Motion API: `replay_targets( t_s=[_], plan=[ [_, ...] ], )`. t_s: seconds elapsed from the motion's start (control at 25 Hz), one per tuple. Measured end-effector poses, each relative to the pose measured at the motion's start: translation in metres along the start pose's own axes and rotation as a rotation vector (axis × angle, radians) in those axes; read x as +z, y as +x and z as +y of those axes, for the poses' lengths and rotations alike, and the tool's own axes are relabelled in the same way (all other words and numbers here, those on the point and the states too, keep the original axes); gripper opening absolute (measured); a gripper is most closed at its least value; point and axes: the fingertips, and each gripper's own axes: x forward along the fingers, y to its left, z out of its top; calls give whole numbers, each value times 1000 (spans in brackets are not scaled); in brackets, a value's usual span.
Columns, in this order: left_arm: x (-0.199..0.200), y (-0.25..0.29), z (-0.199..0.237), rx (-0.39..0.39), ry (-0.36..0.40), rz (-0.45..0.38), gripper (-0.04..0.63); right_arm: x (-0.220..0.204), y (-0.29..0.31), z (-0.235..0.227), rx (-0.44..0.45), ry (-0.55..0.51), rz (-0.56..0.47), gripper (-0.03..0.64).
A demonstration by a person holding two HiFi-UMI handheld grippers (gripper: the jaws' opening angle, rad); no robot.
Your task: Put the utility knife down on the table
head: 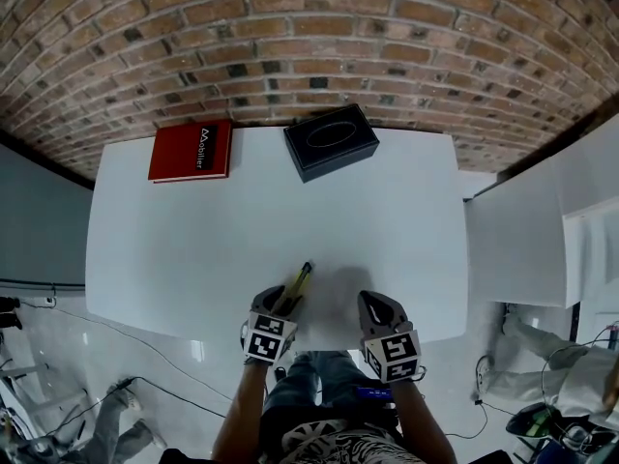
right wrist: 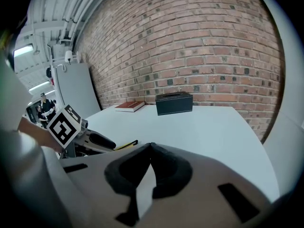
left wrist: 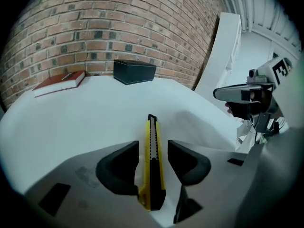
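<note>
White table [head: 193, 240] before a brick wall [head: 309, 46]: knife [left wrist: 152, 175] sits lengthwise between left gripper's [left wrist: 153, 148] parted jaws, tip toward the wall. Right gripper [right wrist: 150, 148] closed, empty.

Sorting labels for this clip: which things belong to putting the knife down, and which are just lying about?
In the job: knife, left gripper, table.
Lying about: book, box, right gripper, shut and empty.

Brick wall [head: 309, 46] behind white table [head: 193, 240]
</note>
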Motion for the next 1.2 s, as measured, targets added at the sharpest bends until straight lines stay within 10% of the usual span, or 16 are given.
replay_targets(
  t_s=[0.64, 1.2],
  plan=[
    [74, -74, 0, 17, 44, -263, 162, 46, -33, 29, -56, -32, -128, 0],
    [114, -153, -9, -16, -37, -506, 20, 78, -73, 58, -116, -50, -277, 0]
  ],
)
